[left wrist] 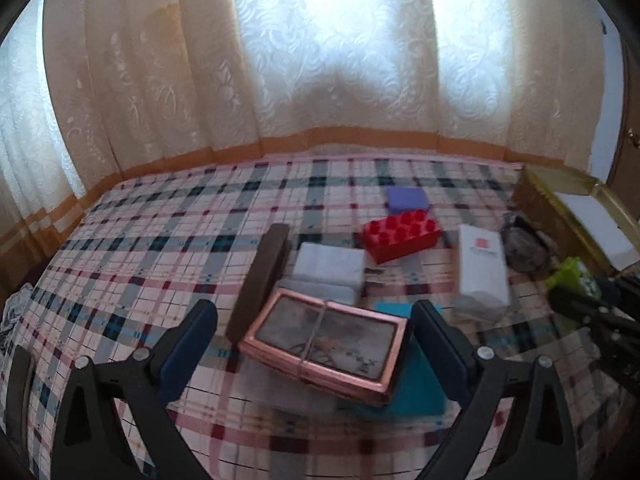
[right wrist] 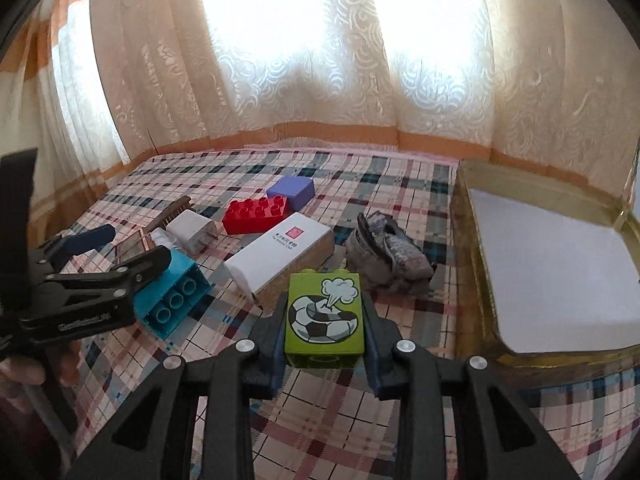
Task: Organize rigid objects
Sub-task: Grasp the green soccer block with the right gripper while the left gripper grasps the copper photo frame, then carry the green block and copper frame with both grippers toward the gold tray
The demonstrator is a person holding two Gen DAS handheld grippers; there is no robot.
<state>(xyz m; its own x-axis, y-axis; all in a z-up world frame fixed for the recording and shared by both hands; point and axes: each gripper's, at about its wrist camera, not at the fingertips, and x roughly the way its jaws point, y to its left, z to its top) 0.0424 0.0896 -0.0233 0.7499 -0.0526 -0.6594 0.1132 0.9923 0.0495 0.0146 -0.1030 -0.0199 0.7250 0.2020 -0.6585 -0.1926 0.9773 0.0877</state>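
**Plaid bed, assorted blocks and boxes**

Plaid bedspread point(right wrist: 328, 412): covers the whole surface below lace curtains point(right wrist: 304, 80).
Gold tray point(right wrist: 476, 280): right edge, white liner inside.
White carton point(right wrist: 276, 260): centre, lying flat, grey cloth bundle point(right wrist: 388, 256) beside it.
Copper-framed case point(left wrist: 324, 344): near the left gripper point(left wrist: 316, 344), whose jaws stand wide on either side of it, not pressing.
Teal block point(right wrist: 176, 300): left, on its side.
Red block point(right wrist: 256, 214) and purple box point(right wrist: 292, 192): farther back.
Green block point(right wrist: 324, 316): clenched in the right gripper point(right wrist: 325, 332).
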